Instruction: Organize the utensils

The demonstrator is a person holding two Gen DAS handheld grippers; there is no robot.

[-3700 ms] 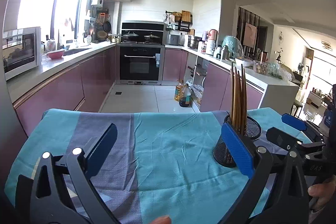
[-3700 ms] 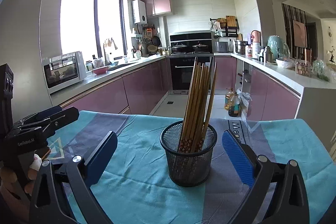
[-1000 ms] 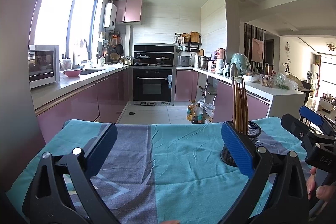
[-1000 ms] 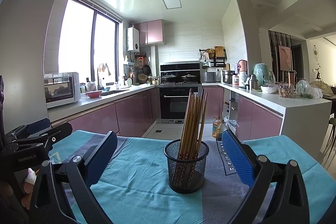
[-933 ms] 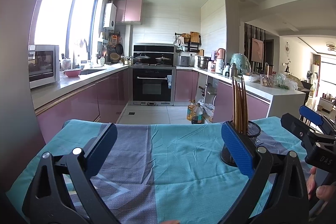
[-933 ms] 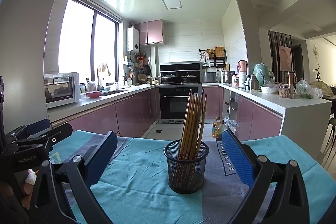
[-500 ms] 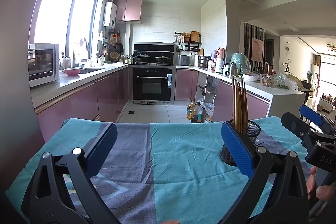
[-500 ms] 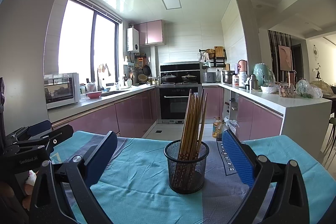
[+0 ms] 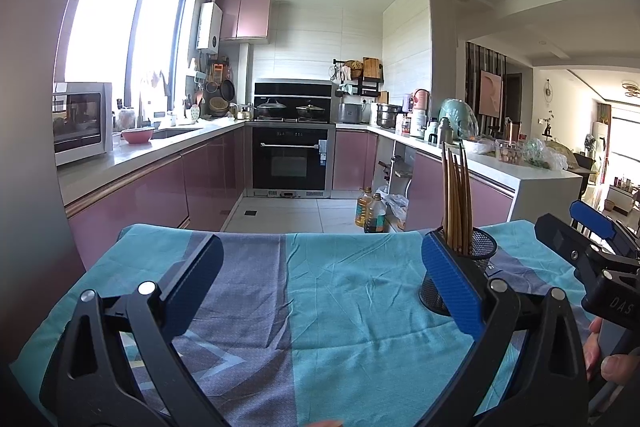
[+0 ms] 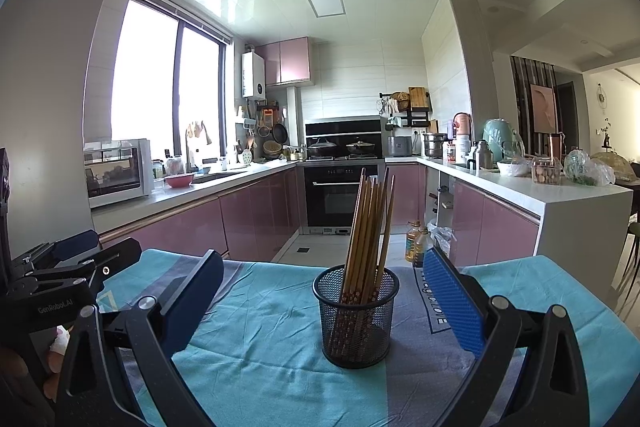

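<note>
A black mesh cup (image 10: pixel 356 315) stands upright on the teal and grey cloth, holding several brown chopsticks (image 10: pixel 370 223) that lean slightly right. My right gripper (image 10: pixel 320 295) is open, its blue pads on either side of the cup but nearer to the camera, touching nothing. In the left wrist view the same cup (image 9: pixel 460 267) and chopsticks (image 9: pixel 456 199) show behind the right blue pad. My left gripper (image 9: pixel 320 283) is open over bare cloth with nothing between its fingers.
The table cloth (image 9: pixel 340 299) ends at a far edge facing the kitchen floor. Oil bottles (image 9: pixel 370 213) stand on the floor beyond. Pink cabinets, an oven (image 9: pixel 292 163) and a cluttered counter (image 9: pixel 500 151) ring the room. A hand (image 9: pixel 608 359) holds the other gripper at the right.
Since 3.7 s ago both grippers have pulled back and tilted up, so the cup looks smaller. Over the last second nothing visibly moved.
</note>
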